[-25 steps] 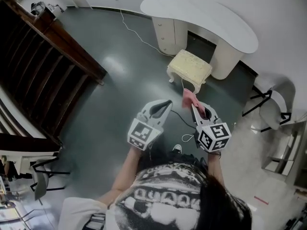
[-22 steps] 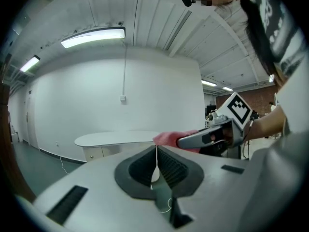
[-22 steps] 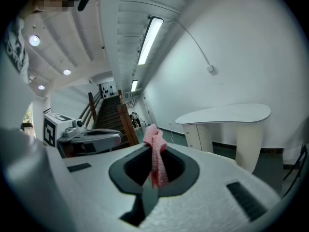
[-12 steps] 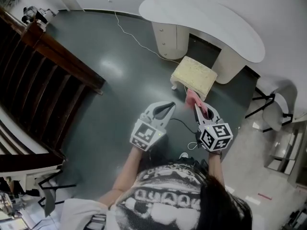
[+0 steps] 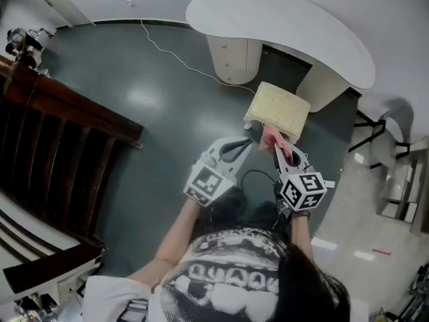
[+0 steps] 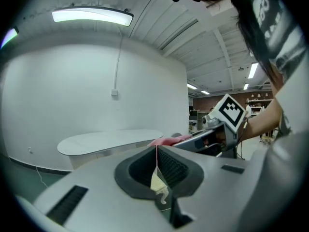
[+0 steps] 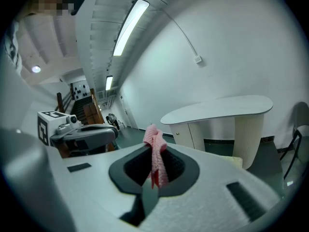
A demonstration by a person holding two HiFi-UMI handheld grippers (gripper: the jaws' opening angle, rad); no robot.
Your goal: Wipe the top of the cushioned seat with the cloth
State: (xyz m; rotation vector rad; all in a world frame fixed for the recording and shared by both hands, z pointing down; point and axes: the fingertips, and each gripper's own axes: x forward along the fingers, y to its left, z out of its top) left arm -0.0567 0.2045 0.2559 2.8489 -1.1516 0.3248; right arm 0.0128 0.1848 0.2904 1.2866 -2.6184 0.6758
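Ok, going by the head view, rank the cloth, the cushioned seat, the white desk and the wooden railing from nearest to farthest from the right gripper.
1. cloth: clamped by the right gripper itself.
2. cushioned seat: just ahead of the jaws.
3. white desk: beyond the seat, at the wall.
4. wooden railing: far off to the left.
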